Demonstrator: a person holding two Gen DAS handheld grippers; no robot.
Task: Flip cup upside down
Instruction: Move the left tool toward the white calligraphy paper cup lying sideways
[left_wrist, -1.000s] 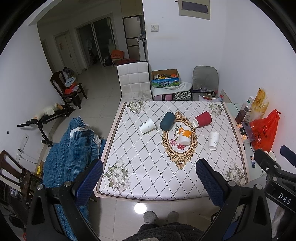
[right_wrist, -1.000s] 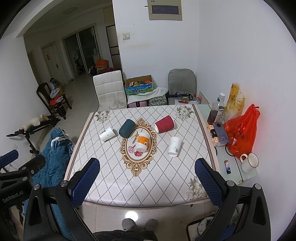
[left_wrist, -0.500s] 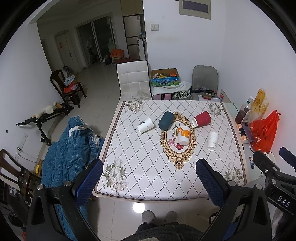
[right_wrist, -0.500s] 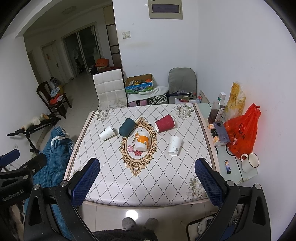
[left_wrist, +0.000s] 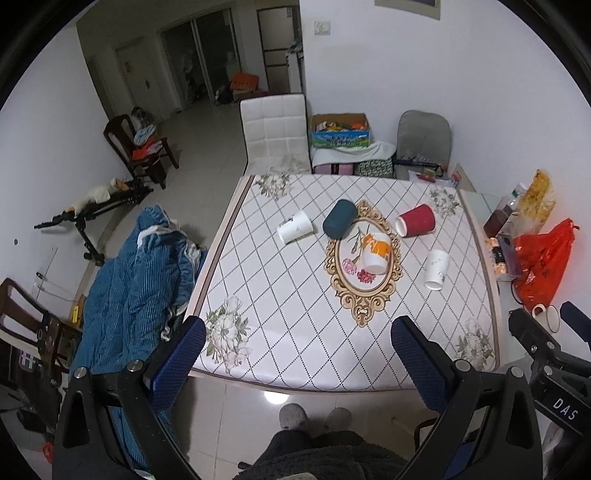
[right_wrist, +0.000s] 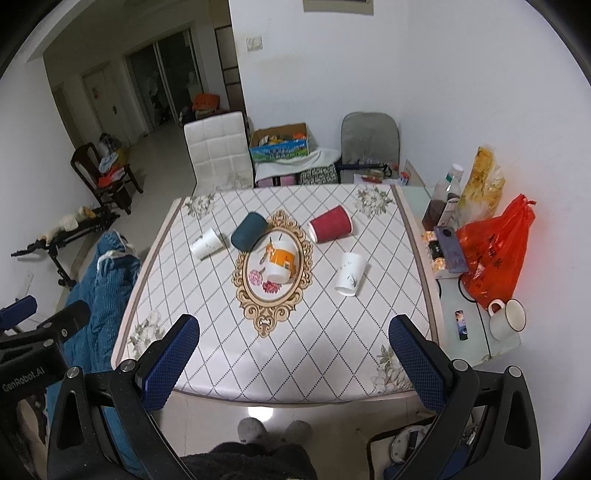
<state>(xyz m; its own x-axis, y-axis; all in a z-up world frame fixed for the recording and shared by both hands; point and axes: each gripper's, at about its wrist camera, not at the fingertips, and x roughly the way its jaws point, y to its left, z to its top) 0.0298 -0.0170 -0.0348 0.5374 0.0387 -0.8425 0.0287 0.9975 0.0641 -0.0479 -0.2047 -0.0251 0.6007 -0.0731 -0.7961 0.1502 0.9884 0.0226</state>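
Note:
Several cups lie on their sides on the patterned table (left_wrist: 280, 332): a small white cup (left_wrist: 294, 232) (right_wrist: 207, 243), a dark teal cup (left_wrist: 339, 219) (right_wrist: 249, 230), an orange-and-white cup (left_wrist: 375, 253) (right_wrist: 280, 263) on the gold oval, a red cup (left_wrist: 416, 220) (right_wrist: 330, 229) and a white cup with a plant print (left_wrist: 436, 268) (right_wrist: 351, 273). My left gripper (left_wrist: 297, 341) and right gripper (right_wrist: 293, 338) are both open and empty, held high above the table's near edge, far from the cups.
A white chair (left_wrist: 275, 136) and a grey chair (left_wrist: 424, 144) stand behind the table. A side table at the right holds a red bag (right_wrist: 495, 251), bottles and an enamel mug (right_wrist: 508, 319). A blue blanket (left_wrist: 136, 280) lies at the left. My feet (left_wrist: 314, 417) show below.
Both grippers have drifted slightly, so the table sits a little differently in view. The cups have not moved and both jaws stay open.

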